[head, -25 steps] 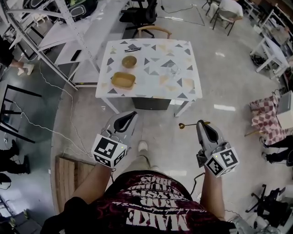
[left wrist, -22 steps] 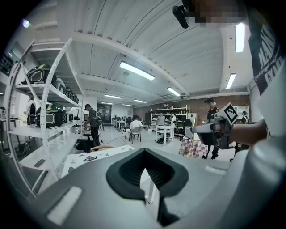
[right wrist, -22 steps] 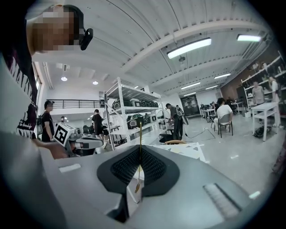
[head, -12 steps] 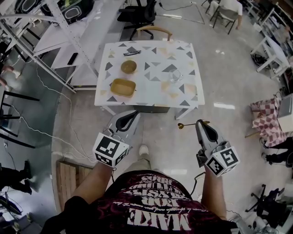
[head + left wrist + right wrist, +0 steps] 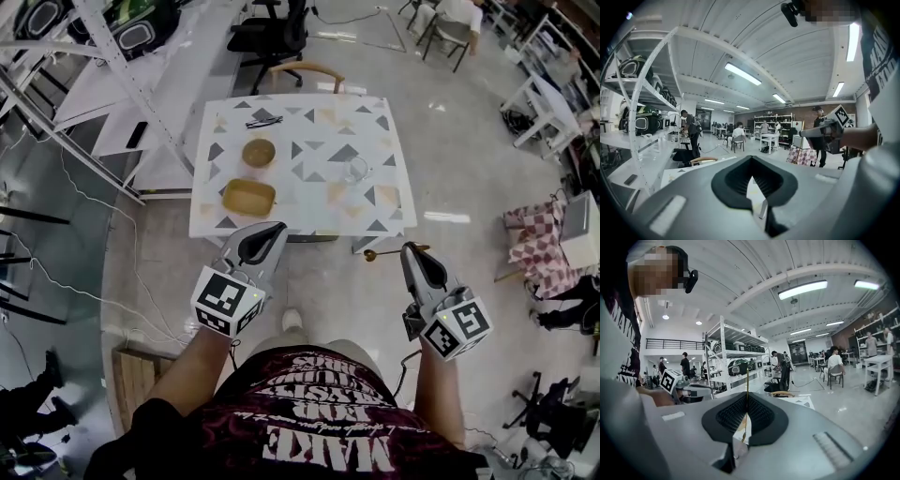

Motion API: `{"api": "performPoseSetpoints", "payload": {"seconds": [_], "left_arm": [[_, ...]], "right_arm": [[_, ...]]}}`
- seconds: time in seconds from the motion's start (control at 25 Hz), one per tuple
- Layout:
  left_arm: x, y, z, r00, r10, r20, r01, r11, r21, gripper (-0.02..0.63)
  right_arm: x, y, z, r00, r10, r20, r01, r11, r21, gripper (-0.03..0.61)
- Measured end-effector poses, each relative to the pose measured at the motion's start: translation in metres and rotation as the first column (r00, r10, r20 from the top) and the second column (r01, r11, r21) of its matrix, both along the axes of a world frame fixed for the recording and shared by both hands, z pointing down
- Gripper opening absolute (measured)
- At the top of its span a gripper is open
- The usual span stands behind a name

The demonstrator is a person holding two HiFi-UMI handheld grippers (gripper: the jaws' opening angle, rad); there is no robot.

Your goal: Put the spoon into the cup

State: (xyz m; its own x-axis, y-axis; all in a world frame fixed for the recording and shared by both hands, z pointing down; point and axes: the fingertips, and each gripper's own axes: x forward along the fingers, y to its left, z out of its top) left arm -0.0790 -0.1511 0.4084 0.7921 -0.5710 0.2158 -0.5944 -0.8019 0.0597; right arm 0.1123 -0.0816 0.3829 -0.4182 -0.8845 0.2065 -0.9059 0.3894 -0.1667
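Clamping spoon [image 5: 388,253] in R tool [image 5: 411,249], axis level, bowl twd closed L tool [image 5: 276,229].

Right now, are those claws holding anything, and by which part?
The right claw pinches a spoon by its thin handle, and the bowl end sticks out to the side. The left claw holds nothing.
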Motion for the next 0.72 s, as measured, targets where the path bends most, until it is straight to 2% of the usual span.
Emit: {"api": "performPoseSetpoints", "payload": {"seconds": [0.36,0.72], "left_arm": [[-0.002,-0.015,-0.015,0.999,0.027,-0.027,-0.027,1.000,0.009,0.000],[0.007,-0.023,-0.015,0.999,0.030,-0.014,-0.030,0.999,0.017,0.000]], "right_arm": [[0.004,-0.008,-0.018,0.999,0.050,-0.002,-0.050,0.998,0.035,0.031],[0.011,-0.022,-0.019,0.999,0.046,0.013,-0.047,0.998,0.041,0.031]]}}
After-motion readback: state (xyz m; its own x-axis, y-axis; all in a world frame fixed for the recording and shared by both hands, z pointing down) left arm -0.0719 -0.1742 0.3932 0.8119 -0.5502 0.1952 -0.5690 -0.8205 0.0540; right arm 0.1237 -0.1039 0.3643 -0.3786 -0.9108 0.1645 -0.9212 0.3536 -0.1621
